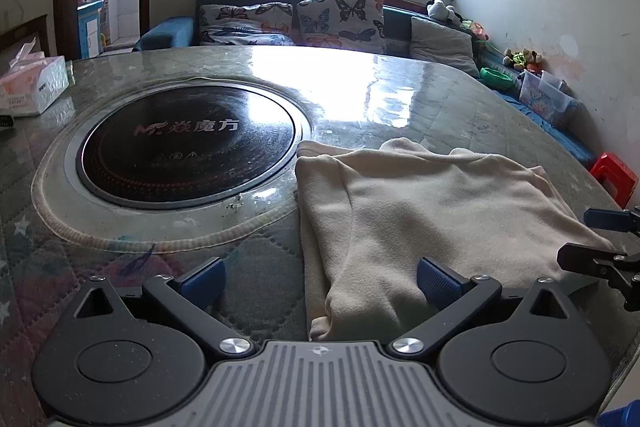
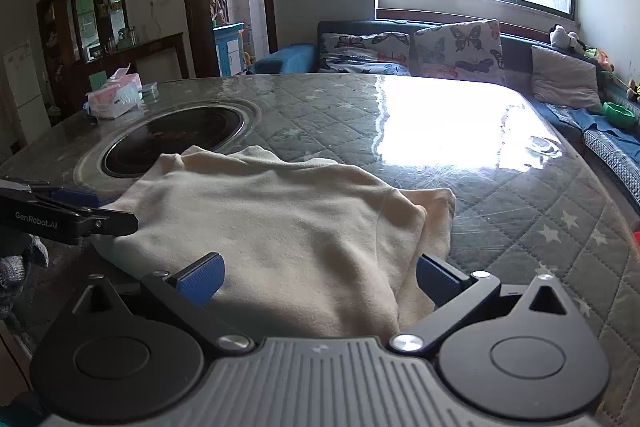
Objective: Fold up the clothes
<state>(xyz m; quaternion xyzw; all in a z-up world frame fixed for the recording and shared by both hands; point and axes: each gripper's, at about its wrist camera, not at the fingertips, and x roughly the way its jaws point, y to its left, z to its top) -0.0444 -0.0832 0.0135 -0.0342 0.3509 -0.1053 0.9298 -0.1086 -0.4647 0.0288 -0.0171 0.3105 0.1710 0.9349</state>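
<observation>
Both my claws, left gripper (image 1: 320,285) and right gripper (image 2: 320,281), gape empty over the part-folded cream fleece garment (image 2: 280,223); the slick plastic-covered quilted table (image 2: 540,227) could let layers slide.

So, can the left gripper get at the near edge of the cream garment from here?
Probably yes: the left gripper is open, the cream garment lies flat with its near left corner already between the fingers, and nothing is in between.

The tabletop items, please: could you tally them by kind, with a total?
Cream fleece garment, partly folded: 1
Pink-and-white tissue pack: 1
Round black built-in cooktop: 1
Open black-and-blue grippers, left and right: 2
Total: 5
</observation>
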